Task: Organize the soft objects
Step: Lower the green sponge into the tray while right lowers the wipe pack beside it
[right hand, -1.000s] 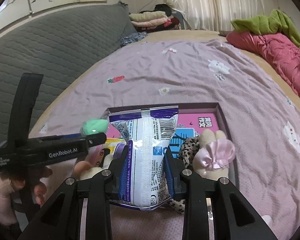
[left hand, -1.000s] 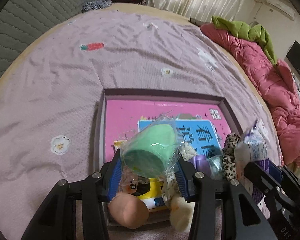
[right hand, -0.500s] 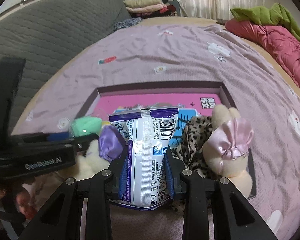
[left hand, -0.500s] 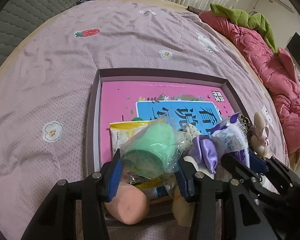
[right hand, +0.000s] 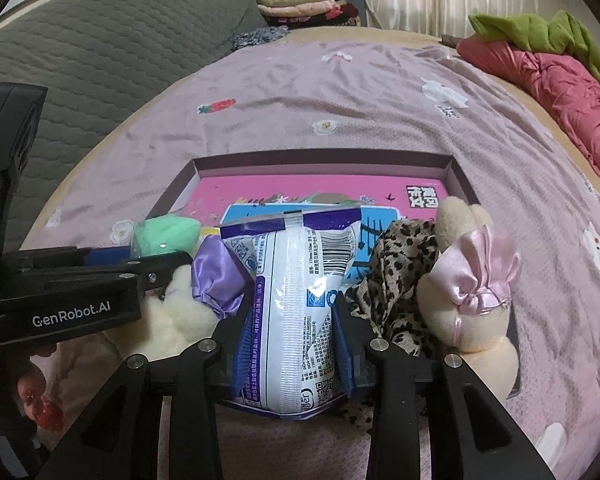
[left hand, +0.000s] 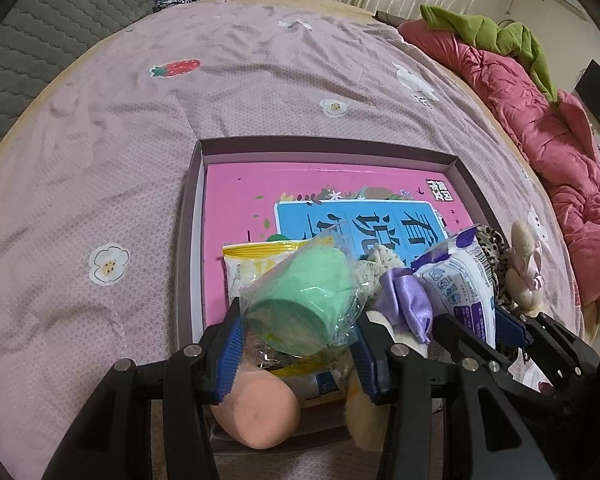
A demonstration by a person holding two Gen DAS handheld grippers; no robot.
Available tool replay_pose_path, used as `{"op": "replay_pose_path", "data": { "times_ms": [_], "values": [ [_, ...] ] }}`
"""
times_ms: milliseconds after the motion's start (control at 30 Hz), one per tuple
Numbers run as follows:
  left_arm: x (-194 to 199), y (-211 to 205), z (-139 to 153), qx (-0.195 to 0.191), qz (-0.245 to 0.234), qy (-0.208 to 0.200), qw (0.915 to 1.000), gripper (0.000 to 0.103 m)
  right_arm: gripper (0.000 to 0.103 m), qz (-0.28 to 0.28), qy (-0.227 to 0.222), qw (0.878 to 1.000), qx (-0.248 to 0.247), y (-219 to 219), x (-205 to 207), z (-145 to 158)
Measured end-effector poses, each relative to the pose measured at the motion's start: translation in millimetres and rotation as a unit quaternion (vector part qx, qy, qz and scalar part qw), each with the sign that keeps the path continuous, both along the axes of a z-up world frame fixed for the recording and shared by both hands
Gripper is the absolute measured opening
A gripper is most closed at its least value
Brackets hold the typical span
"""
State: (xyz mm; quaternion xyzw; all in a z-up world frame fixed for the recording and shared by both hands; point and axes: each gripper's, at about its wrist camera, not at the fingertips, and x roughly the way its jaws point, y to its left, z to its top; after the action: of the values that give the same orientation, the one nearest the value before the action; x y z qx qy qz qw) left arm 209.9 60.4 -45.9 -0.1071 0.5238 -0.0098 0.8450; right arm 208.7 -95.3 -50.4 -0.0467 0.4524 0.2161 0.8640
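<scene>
My left gripper is shut on a green soft cup in clear plastic wrap, held over the near end of a shallow box with a pink book on its floor. My right gripper is shut on a white and purple tissue pack, also over the box's near end; the pack shows in the left wrist view. In the box lie a plush with a purple bow, a leopard-print cloth, a cream bunny with a pink bow, a yellow packet and a peach ball.
The box sits on a bed with a mauve patterned sheet. A red quilt with a green garment lies along the right edge. A grey quilted headboard stands at the left. Folded clothes are stacked at the far end.
Both grippers moved forward over the box with their loads still held. The right gripper and its tissue pack have drawn closer beside the left gripper.
</scene>
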Motion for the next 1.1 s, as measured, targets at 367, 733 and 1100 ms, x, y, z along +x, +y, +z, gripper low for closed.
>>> {"op": "replay_pose_path", "data": {
  "times_ms": [367,733,1100],
  "values": [
    [-4,2,0,0.013,0.01,-0.002,0.9999,0.049,0.062,-0.007,-0.031,0.999,0.006,-9,-16,17],
    [-8,10,-1,0.014,0.02,0.004,0.9997,0.05,0.064,-0.018,-0.043,0.999,0.008,-23,-27,30],
    [-10,12,-1,0.008,0.024,0.004,0.9997,0.055,0.067,-0.02,-0.049,0.999,0.012,-26,-31,37]
  ]
}}
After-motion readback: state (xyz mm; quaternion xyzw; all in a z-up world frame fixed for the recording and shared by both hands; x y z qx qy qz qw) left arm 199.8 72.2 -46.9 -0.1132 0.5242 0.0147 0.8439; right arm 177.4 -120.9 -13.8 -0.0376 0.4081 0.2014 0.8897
